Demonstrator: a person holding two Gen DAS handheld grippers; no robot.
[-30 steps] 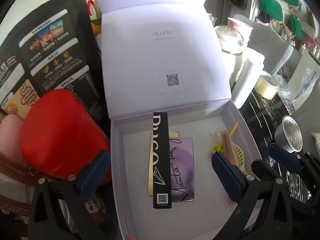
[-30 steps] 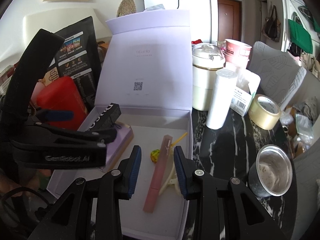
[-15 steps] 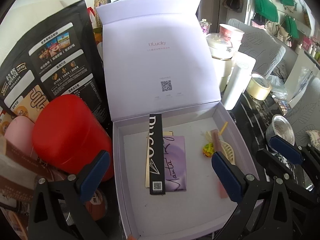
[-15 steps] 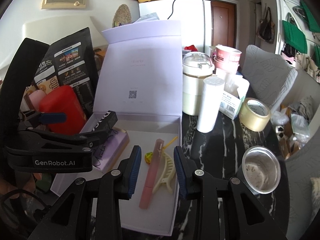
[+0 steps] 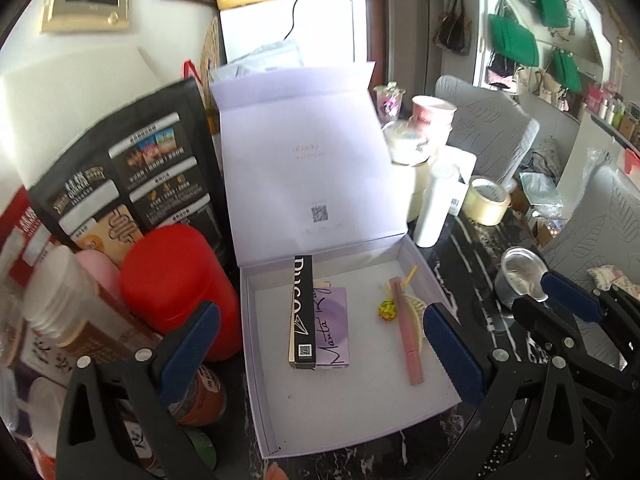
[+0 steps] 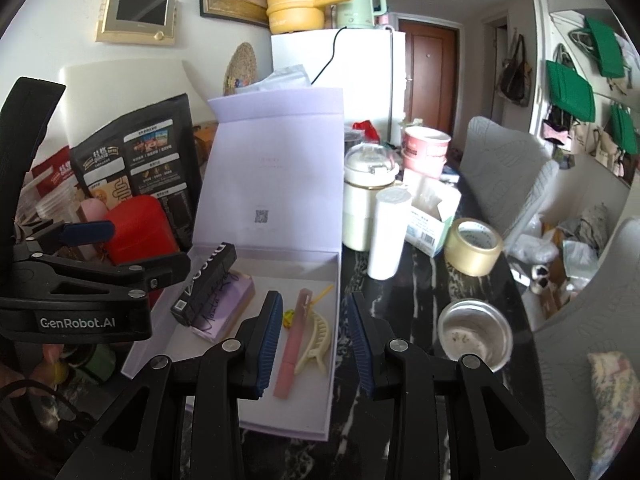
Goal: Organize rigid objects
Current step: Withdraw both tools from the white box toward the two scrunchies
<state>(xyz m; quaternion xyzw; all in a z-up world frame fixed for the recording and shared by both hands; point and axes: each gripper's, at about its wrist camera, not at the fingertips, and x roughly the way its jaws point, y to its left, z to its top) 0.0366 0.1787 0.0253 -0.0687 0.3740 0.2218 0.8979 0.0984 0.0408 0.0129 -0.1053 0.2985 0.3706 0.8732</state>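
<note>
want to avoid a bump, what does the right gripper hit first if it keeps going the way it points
Probably the pink stick and cream hair claw lying in the lavender box; they sit between the open right gripper fingers, though depth is unclear.

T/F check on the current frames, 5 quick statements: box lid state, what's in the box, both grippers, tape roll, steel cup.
1. The lavender box has its lid standing open. True.
2. The pink stick lies outside the box on the black table. False: it lies inside the box, beside the cream hair clip.
3. The left gripper and right gripper are both open and hold nothing. True.
4. The black carton rests partly on the purple card box. True.
5. The tape roll sits inside the steel cup. False: they stand apart on the table, the tape farther back.
</note>
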